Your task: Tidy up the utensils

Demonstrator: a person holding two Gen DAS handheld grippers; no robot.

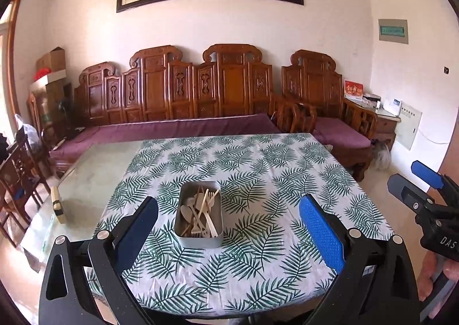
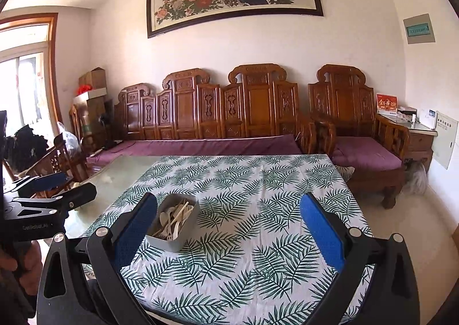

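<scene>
**A:** so both tools are just hanging there? The left gripper (image 1: 229, 216) has its blue pads spread wide with nothing between them, same with the right gripper (image 2: 229, 216).

**B:** yep, both empty, held back at the near edge of the table (image 1: 94, 181), I'd guess so each has a clear line to the grey tin (image 1: 200, 214).

**A:** and the utensils (image 1: 200, 213)?

**B:** all piled in that tin, wooden-looking spoons and forks crossed over each other, none on the leaf-print cloth (image 1: 258, 170). Could be a heap waiting to be sorted, or everything already gathered up. Can't call it from here.
</scene>
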